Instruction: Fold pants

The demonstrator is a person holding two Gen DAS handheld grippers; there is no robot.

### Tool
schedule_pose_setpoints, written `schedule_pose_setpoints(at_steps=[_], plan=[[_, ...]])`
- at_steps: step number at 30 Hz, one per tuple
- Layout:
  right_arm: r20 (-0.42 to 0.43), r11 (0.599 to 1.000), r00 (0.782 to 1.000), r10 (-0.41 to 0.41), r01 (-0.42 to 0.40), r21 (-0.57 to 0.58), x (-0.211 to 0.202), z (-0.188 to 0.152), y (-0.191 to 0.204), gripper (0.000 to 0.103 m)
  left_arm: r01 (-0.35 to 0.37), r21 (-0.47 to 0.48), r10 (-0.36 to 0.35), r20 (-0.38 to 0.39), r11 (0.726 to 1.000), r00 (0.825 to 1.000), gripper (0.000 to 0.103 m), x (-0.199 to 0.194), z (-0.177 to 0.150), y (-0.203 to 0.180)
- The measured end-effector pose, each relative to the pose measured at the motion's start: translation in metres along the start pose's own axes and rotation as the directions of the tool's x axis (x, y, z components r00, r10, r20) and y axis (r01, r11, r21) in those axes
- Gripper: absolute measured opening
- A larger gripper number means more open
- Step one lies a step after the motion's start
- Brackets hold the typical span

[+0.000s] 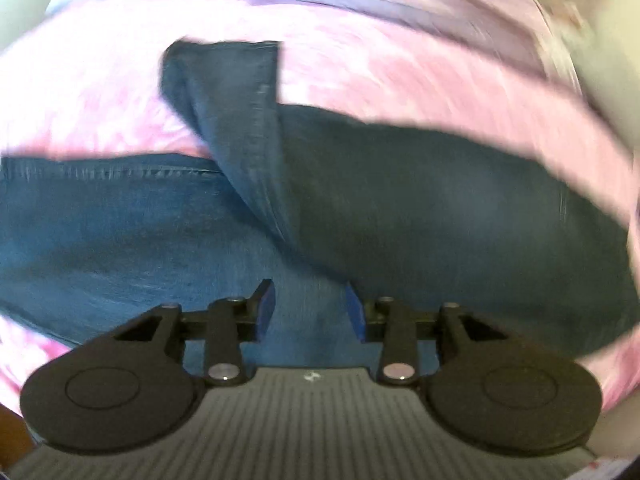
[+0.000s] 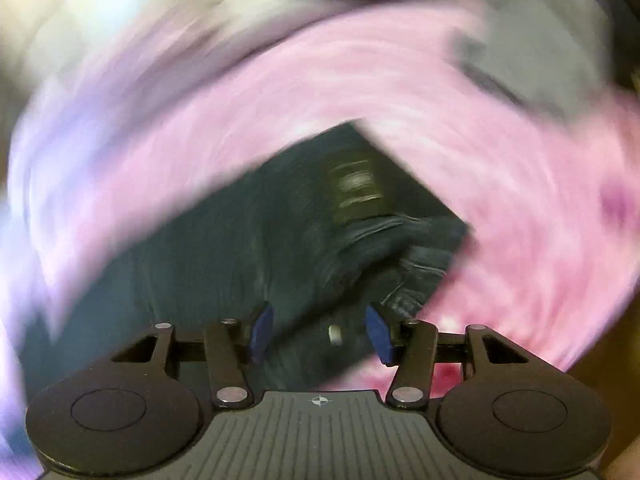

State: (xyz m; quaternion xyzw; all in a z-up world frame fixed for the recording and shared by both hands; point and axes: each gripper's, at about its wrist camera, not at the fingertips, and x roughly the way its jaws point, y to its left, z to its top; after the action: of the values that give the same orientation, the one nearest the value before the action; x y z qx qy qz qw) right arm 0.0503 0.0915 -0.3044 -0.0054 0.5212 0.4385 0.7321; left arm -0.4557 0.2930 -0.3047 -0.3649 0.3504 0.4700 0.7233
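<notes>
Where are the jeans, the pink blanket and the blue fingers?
jeans [image 1: 120, 232]: left wrist view, on the flat blue denim at the left.
pink blanket [image 1: 380, 76]: left wrist view, on the bare pink cloth behind the jeans.
left gripper's fingers [image 1: 267, 306]: left wrist view, on one blue pad.

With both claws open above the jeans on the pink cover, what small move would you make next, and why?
I would probably lower the left claw onto the leg end that lies askew across the jeans and straighten it. Both claws, the right claw too, hold nothing, and that strip crosses the rest at an angle over the pink cover, so the fold looks uneven. The right view is too blurred to judge more.
</notes>
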Motion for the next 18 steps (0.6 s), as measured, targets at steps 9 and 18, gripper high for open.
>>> schedule_pose_setpoints(at_steps=[9, 18], plan=[[0.05, 0.899, 0.998, 0.044, -0.062, 0.433, 0.051, 0.026, -0.039, 0.048, 0.036, -0.219, -0.041, -0.019, 0.975, 0.999, 0.045, 0.024, 0.017, 0.02], [0.028, 0.898, 1.0, 0.01, -0.021, 0.44, 0.043, 0.027, -0.055, 0.012, -0.024, -0.252, 0.028, 0.015, 0.967, 0.999, 0.036, 0.038, 0.034, 0.027]])
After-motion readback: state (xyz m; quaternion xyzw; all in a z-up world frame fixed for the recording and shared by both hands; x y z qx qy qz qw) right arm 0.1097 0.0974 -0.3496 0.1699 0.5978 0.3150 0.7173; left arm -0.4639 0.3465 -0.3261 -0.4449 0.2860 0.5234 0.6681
